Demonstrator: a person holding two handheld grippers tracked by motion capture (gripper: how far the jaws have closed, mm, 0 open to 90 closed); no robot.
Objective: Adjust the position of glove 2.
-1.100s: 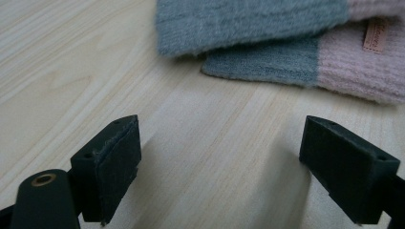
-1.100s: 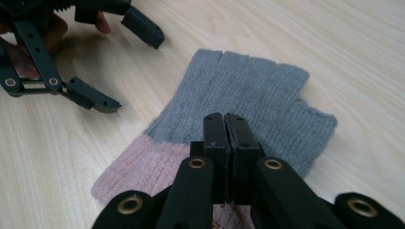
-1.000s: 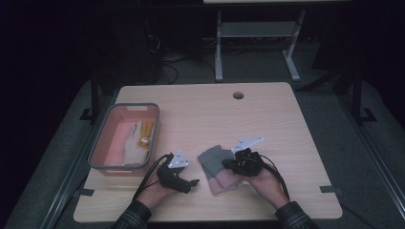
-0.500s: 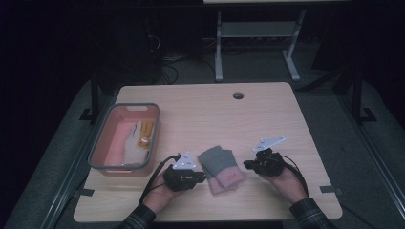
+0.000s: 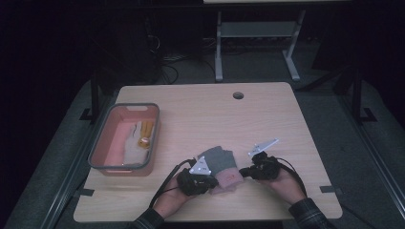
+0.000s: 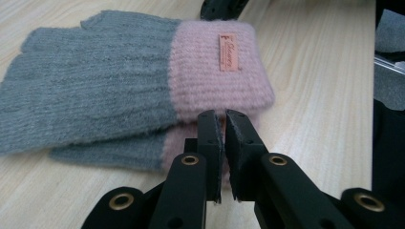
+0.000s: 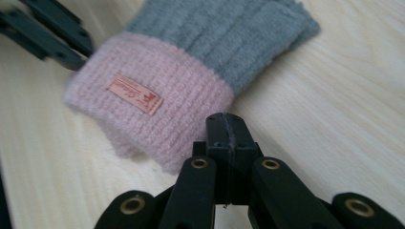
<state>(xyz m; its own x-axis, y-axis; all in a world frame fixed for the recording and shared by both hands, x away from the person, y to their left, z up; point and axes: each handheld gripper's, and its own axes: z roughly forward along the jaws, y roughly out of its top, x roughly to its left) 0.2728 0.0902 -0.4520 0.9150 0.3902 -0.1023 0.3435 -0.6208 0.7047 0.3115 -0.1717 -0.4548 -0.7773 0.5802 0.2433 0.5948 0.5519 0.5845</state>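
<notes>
In the high view, a pair of knitted grey gloves with pink cuffs [image 5: 220,167] is seen stacked near the front edge of the light wooden table [image 5: 210,109], between the left gripper [image 5: 203,180] and the right gripper [image 5: 247,171]. Well apart to the left, a pink plastic bin with a grey rim [image 5: 125,136] is counted once; pale and orange items lie inside it, too small to identify.

In the left gripper view, the jaws of the left gripper [image 6: 223,128] are seen nearly closed, a thin slit left between them, just at the edge of the lower pink cuff. Whether knit is pinched cannot be told. Two gloves are counted here, one upon the other; one orange label [image 6: 229,52] is seen.

In the right gripper view, the jaws of the right gripper [image 7: 227,125] are pressed fully together, empty, just beside the cuff's corner.

The step appears to be a grasp at the cuffs. The jaws would best be opened and brought low along the table, so that one layer is taken without the stack being dragged.
</notes>
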